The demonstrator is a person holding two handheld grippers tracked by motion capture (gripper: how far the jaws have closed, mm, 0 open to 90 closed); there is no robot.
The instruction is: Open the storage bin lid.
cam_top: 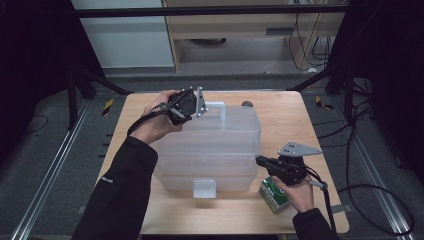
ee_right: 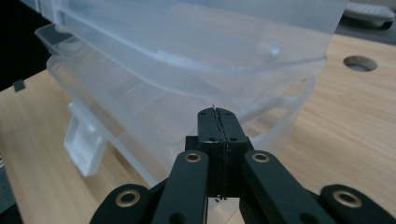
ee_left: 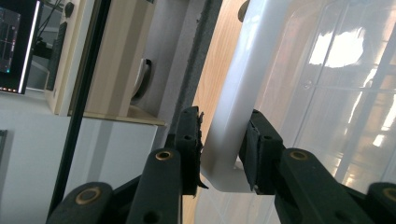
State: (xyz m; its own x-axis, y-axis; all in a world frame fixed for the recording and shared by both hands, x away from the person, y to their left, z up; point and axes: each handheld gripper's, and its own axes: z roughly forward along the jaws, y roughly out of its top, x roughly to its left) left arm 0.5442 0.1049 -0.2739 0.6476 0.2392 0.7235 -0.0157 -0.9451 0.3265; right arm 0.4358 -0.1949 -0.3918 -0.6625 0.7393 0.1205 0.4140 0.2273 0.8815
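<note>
Jaws of the left gripper (ee_left: 224,156) straddle the white latch handle (ee_left: 243,93) at the far end of the clear plastic storage box (cam_top: 210,145), both pads against its sides, so it is grasped; the right gripper (ee_right: 218,122) is clenched on nothing, its tips at the box's near right corner; the box sits mid-table (cam_top: 280,107), translucent, ribbed, lidded (a second white latch (cam_top: 204,188) hangs at its near end); a green carton (cam_top: 274,192) lies beside the right hand (cam_top: 300,192).

Grey carpet floor (cam_top: 60,165) (cables trailing), pale wooden cabinet (cam_top: 240,30) behind, dim light
</note>
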